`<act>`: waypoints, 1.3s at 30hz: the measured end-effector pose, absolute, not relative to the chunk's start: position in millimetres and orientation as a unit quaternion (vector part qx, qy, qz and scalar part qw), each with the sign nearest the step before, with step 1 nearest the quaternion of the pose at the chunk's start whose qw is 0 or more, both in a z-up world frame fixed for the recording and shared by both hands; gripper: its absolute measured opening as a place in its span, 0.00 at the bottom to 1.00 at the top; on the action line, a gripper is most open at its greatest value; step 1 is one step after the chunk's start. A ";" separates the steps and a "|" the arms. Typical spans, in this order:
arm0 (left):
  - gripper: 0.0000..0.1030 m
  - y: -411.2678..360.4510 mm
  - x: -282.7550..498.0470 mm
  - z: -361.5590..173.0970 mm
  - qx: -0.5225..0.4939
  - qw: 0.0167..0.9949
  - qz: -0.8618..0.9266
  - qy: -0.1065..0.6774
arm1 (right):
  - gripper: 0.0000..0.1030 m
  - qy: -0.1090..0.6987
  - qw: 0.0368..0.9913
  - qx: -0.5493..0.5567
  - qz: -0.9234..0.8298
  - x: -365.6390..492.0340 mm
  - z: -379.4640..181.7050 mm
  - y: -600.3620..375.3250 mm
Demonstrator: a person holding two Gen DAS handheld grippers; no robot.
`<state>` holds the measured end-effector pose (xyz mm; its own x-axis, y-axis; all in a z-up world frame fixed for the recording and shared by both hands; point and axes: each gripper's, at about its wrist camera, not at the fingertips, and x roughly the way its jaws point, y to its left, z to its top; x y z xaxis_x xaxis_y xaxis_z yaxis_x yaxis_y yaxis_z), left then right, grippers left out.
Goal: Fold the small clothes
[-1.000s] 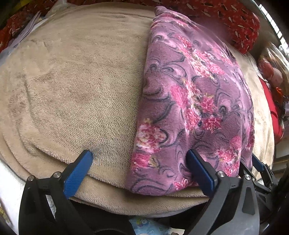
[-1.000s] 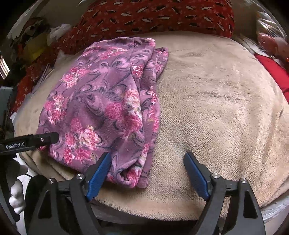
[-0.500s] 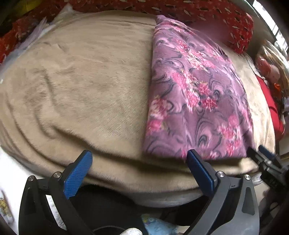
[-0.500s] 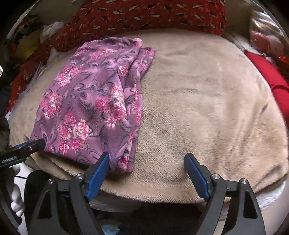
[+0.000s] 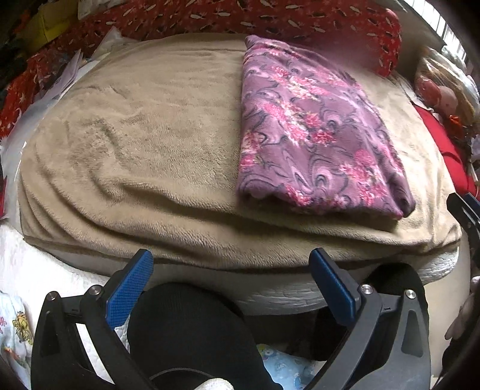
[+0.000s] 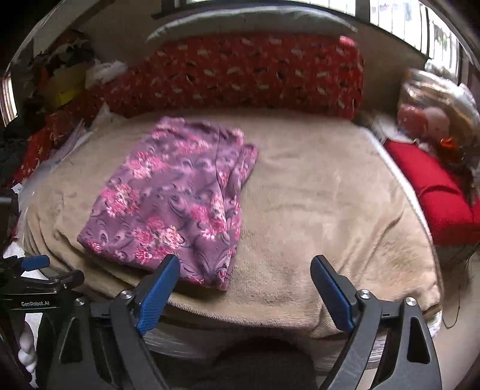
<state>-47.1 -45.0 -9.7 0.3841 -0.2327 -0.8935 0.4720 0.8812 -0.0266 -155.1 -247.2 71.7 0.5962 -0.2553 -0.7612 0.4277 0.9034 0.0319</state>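
Bed covered by a tan fleece blanket [image 6: 330, 186], red patterned bolster [image 6: 246, 75] along the far edge, windows [image 6: 420, 18] above — daylight, red cushion [image 6: 435, 186] at right, clutter at left.

We count one folded purple floral garment [image 6: 177, 204] on one beige blanket [image 6: 315, 216]. We count two grippers, left [image 5: 231, 288] and right [image 6: 246, 288]. We count one long red patterned cushion [image 6: 240, 75] and one plain red cushion [image 6: 438, 192].

I saw a beige fleece blanket [image 6: 330, 186] covering the bed, a red patterned bolster [image 6: 240, 72] behind it, and a red cushion [image 6: 441, 192] beside it.
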 end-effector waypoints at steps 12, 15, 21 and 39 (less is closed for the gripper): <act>1.00 -45.0 -64.1 12.2 0.111 0.831 -0.230 0.493 | 0.92 0.384 0.897 0.116 -0.187 -179.0 76.4 -235.4; 1.00 -44.3 -69.5 15.4 0.111 0.833 -0.230 0.490 | 0.92 0.378 0.899 0.119 -0.188 -186.1 76.3 -231.8; 1.00 -50.1 -87.1 33.0 0.127 0.851 -0.241 0.449 | 0.92 0.365 0.903 0.120 -0.191 -196.1 77.8 -228.4; 1.00 -68.1 -99.1 40.4 0.137 0.856 -0.251 0.431 | 0.93 0.362 0.905 0.119 -0.190 -196.0 80.8 -236.9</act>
<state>-99.1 -68.1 40.4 0.5031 -0.3119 -0.8060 0.5475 0.8366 0.0180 -196.0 -236.9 80.8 0.6661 -0.2575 -0.7000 0.4301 0.8994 0.0784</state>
